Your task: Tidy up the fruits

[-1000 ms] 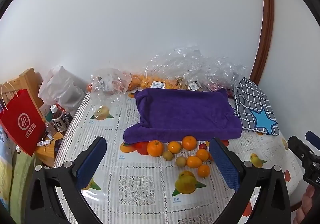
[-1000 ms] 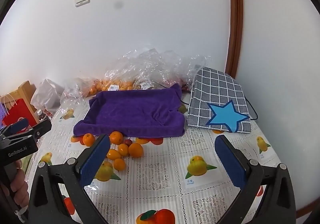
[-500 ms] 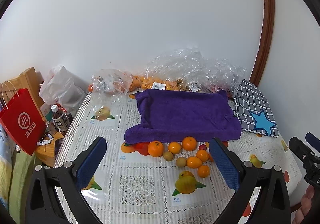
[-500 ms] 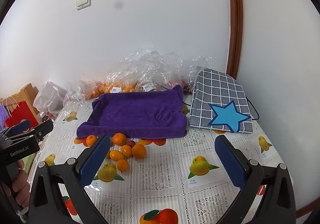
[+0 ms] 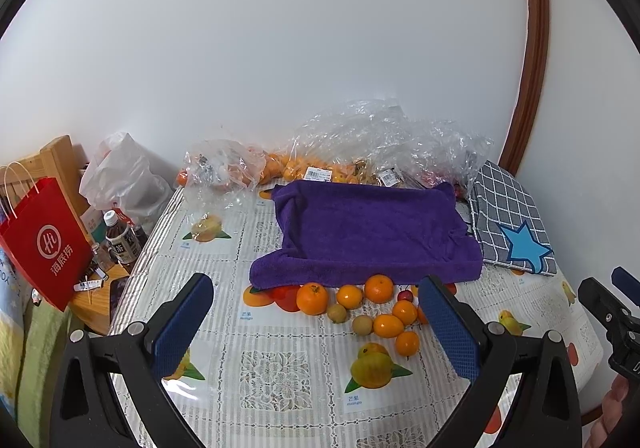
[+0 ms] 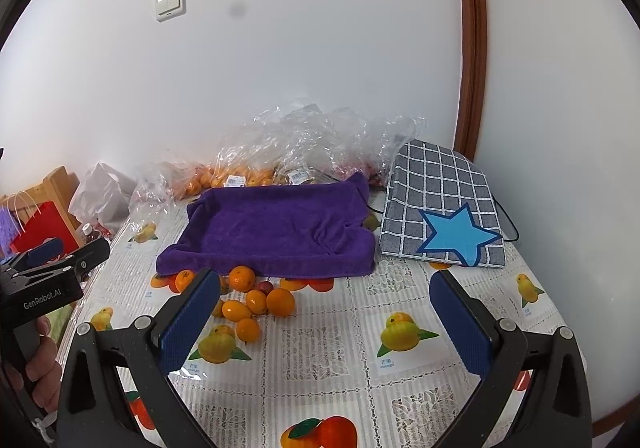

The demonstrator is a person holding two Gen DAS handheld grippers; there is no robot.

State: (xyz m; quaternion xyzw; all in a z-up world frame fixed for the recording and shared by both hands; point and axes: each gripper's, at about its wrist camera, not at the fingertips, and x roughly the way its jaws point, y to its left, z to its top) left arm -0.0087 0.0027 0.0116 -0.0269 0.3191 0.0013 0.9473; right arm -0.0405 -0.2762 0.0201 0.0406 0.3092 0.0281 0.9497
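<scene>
Several loose oranges (image 5: 313, 298) and small fruits lie in a cluster (image 6: 256, 302) on the table, just in front of a purple towel (image 5: 368, 232) that also shows in the right wrist view (image 6: 276, 232). My left gripper (image 5: 316, 322) is open and empty, hovering above the table short of the fruits. My right gripper (image 6: 326, 314) is open and empty, to the right of the cluster. Each gripper shows at the edge of the other's view.
Clear plastic bags (image 5: 384, 143) with more oranges lie against the wall behind the towel. A grey checked cushion with a blue star (image 6: 444, 219) sits at the right. A red paper bag (image 5: 44, 240) and bottles (image 5: 120, 242) stand off the table's left edge.
Both views have shifted slightly; the fruits and towel sit a little lower and nearer in the frames. Both grippers stay open and empty.
</scene>
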